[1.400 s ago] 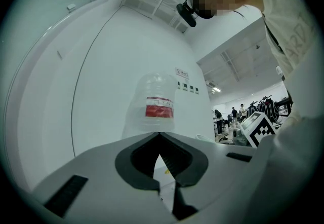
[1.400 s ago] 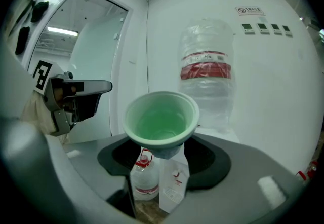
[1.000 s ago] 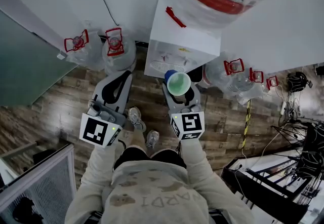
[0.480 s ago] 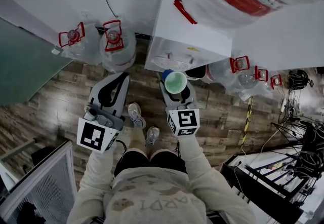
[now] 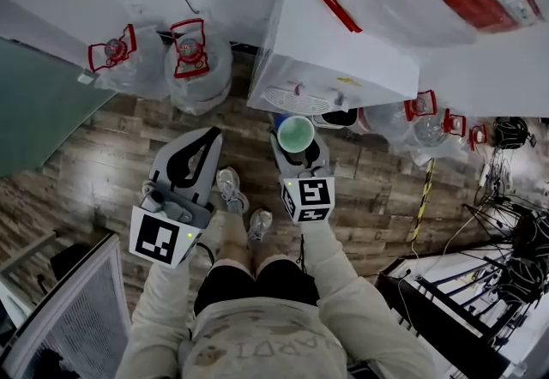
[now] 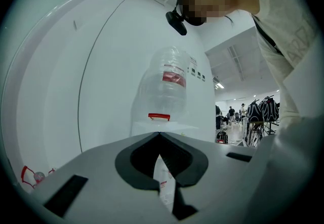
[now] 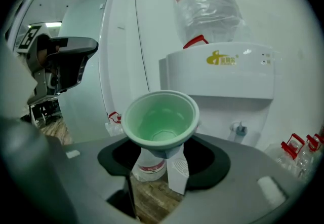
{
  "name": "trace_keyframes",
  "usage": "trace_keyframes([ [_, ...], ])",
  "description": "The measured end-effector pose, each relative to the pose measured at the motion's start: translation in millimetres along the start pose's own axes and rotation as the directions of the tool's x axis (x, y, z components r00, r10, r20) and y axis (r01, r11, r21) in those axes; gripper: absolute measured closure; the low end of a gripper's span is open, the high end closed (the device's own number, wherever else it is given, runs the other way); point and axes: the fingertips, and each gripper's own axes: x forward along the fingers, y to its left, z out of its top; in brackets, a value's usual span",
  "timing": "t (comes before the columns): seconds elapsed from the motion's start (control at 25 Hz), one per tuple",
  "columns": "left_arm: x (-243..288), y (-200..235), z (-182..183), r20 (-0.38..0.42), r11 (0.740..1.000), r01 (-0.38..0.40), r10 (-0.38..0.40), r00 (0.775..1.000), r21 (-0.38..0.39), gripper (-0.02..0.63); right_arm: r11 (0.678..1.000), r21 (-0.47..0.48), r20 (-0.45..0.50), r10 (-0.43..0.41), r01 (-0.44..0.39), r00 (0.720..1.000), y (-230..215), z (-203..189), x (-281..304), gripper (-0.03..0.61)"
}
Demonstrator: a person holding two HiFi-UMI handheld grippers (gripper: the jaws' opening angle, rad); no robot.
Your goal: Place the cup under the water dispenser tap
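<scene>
The cup is a thin, slightly see-through mint-green plastic one, cone-shaped with a rolled rim and a faceted bottom, empty and upright. The right gripper has it clamped low down between its grey jaws, so the rim sticks up above them. The tap, a little grey-blue knob under the overhang, only shows in the right gripper view, and it sits off to the right and beyond the cup, so the cup isn't under it yet. That view also catches the gold logo on the glossy white water dispenser. From the head view the cup is a green circle just in front of the dispenser's round drip grille, and you get the wood-plank floor plus clear spare bottles with red handles. The left gripper is clenched on nothing, tips together, well to the side. Its own view mostly shows the crinkly clear bottle on top of the dispenser.
</scene>
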Motion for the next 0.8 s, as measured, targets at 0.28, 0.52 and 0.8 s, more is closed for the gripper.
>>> trace_keyframes([
  [0.28, 6, 1, -34, -0.018, 1.000, 0.023, -0.023, 1.000, -0.001, 0.609, 1.000, 0.006, -0.037, -0.005, 0.005, 0.999, -11, -46, 33, 0.307],
  [0.52, 5, 1, -69, -0.050, 0.999, 0.034, -0.035, 0.998, -0.014, 0.609, 1.000, 0.003, -0.065, -0.025, 0.025, 0.998, -22, -81, 59, 0.307],
  [0.8, 8, 9, -105, -0.080, 0.999, 0.050, -0.052, 0.995, -0.015, 0.609, 0.996, 0.033, -0.087, -0.076, 0.079, 0.993, -45, -120, 92, 0.307],
])
